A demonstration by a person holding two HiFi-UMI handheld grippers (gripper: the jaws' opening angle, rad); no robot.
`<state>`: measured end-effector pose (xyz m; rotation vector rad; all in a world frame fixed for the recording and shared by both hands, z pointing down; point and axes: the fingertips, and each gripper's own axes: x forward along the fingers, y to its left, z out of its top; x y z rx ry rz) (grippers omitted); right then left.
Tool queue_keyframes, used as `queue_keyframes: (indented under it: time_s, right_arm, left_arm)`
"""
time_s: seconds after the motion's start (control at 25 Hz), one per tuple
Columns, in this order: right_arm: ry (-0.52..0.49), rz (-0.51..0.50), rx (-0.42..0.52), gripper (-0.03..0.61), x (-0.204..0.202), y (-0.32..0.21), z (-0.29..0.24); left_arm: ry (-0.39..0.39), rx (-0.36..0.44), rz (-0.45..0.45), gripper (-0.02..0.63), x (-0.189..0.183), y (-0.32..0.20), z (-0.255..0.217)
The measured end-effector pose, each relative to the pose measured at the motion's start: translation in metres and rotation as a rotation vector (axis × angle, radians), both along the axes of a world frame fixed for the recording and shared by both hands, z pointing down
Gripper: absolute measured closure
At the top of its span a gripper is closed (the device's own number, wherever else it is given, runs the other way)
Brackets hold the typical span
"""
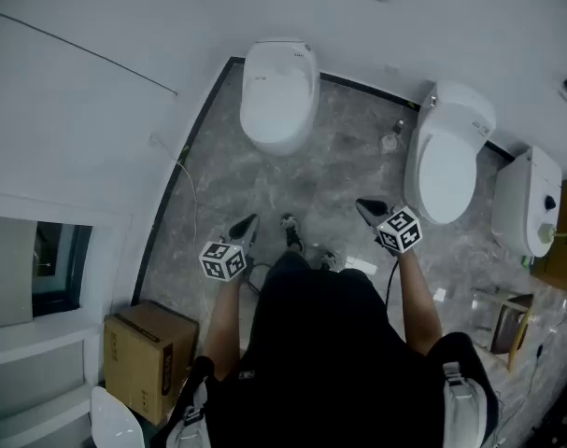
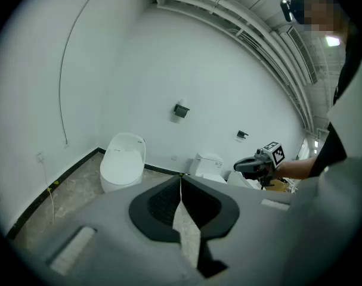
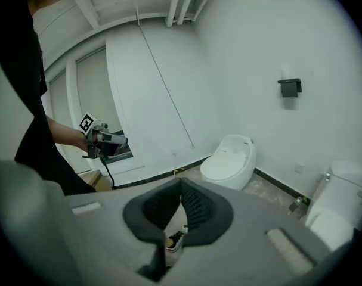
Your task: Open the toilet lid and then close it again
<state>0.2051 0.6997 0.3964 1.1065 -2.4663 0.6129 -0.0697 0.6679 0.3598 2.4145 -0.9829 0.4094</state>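
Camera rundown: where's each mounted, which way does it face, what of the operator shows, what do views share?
Head view: on the person's head, facing steeply down at the floor, oval toilet and second toilet; shows torso, forearms, left hand-held gripper, right hand-held gripper.
Left gripper view: rides that gripper, looks along its shut jaws toward the oval toilet; shows the right forearm and right hand-held gripper.
Right gripper view: likewise, shut jaws toward the oval toilet; shows the left arm and left hand-held gripper.
Shared: all three see the oval toilet.

In the head view, one toilet (image 1: 279, 91) stood at upper centre against the wall (image 1: 96, 110), a second toilet (image 1: 448, 161) to its right, and a cardboard box (image 1: 148, 357) at lower left on the floor (image 1: 330, 171).
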Motion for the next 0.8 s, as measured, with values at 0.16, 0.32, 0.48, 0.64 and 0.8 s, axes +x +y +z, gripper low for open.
queue_keyframes:
  time_s: [0.16,0.32,0.48,0.64,0.8]
  right_arm:
    - [0.034,-0.004,0.003,0.575,0.004,-0.011,0.010]
    - [0.046,-0.008,-0.005,0.575,0.001,-0.016,0.014]
    - [0.100,0.010,-0.013,0.575,0.001,-0.032,0.019]
    - [0.083,-0.010,-0.022,0.575,-0.009,-0.043,0.017]
    - [0.074,-0.005,-0.030,0.575,-0.019,-0.062,0.013]
  left_arm:
    - [-0.009,0.019,-0.009,0.600,0.002,-0.010,0.004]
    - [-0.002,0.004,-0.014,0.598,0.002,-0.014,0.009]
    - [0.002,-0.017,-0.009,0.600,0.003,-0.023,0.017]
    - [0.012,-0.035,-0.006,0.598,-0.001,-0.036,0.025]
    - [0.026,-0.055,-0.016,0.598,-0.011,-0.056,0.031]
